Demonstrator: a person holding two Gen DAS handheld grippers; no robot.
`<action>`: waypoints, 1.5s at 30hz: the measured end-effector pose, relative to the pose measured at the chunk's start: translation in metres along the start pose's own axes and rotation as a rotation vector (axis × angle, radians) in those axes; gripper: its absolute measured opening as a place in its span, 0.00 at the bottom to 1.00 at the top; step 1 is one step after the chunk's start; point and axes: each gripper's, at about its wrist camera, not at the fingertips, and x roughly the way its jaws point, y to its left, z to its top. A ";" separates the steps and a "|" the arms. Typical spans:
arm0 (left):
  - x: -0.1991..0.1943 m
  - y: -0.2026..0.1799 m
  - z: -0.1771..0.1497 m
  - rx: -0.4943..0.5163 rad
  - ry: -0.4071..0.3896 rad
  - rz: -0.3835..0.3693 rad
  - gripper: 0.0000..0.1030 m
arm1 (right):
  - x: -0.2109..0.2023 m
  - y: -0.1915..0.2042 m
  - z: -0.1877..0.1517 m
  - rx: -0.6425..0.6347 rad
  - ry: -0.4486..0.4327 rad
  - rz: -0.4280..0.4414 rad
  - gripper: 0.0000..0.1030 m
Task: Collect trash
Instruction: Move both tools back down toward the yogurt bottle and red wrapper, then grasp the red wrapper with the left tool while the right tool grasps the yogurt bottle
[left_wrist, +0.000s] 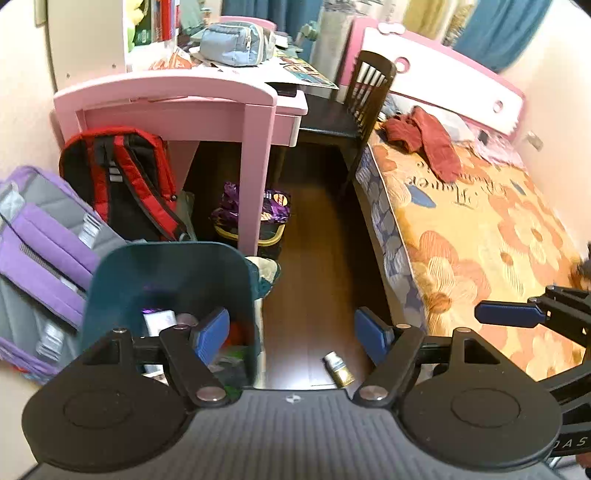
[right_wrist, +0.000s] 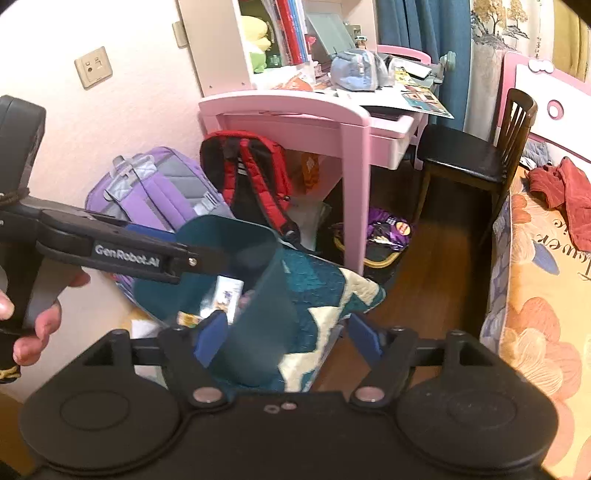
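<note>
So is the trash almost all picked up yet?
Partly. The teal bin already holds some trash, like a small box. Both tongs, left and right, are open and hold nothing right now. A small bottle lies on the wood floor beside the bed, so that probably goes in next.
</note>
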 end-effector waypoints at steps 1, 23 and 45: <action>0.004 -0.008 -0.001 -0.023 -0.003 0.003 0.73 | -0.002 -0.014 -0.002 -0.006 0.009 0.008 0.72; 0.279 -0.095 -0.113 -0.074 0.164 0.003 0.89 | 0.200 -0.220 -0.143 0.148 0.272 -0.090 0.88; 0.652 -0.098 -0.376 -0.237 0.546 0.047 0.89 | 0.531 -0.318 -0.370 0.204 0.564 -0.142 0.88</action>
